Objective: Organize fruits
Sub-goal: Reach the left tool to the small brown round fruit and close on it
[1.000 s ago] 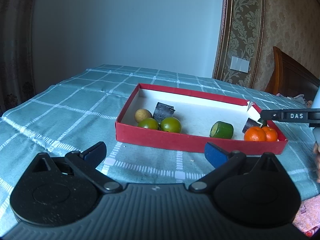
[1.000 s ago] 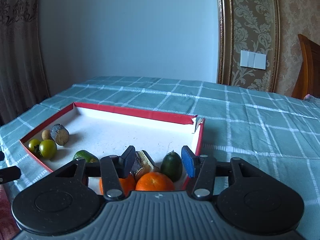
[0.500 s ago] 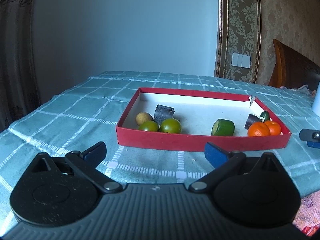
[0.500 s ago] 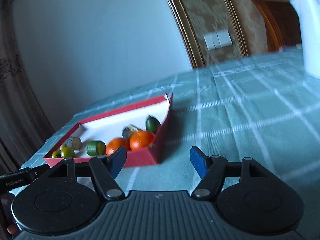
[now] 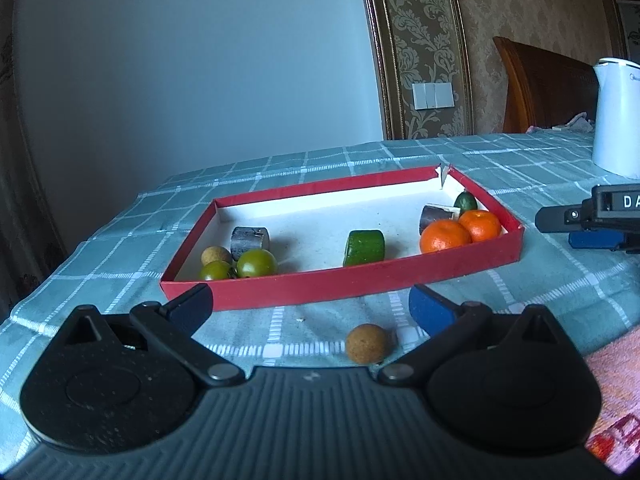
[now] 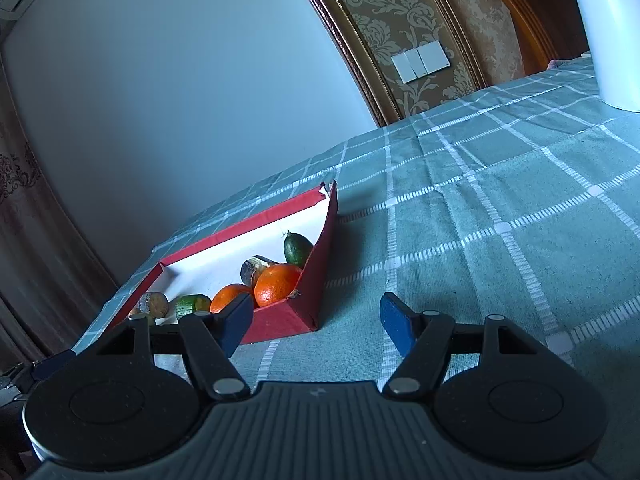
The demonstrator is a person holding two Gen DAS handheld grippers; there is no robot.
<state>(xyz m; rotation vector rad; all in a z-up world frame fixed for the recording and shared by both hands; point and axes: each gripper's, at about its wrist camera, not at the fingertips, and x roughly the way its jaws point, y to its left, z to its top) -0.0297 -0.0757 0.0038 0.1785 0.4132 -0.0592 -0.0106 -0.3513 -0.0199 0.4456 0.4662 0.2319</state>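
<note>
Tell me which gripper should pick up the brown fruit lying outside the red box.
Left. The left gripper is open with the brown fruit on the cloth just ahead between its fingers; the right gripper sits off beside the red box.

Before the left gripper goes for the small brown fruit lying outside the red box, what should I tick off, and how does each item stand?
1. Left gripper open, nothing between its fingers: ok.
2. Small brown fruit lies loose on the tablecloth, between the fingers' lines and nearer the camera than the tips: ok.
3. Fruit still outside the red box: not ok for the task.
4. Free floor in the box between the green tomatoes and the cucumber piece: ok.
5. Right gripper open, empty, beside the box: ok.
6. White kettle stands well away: ok.
</note>
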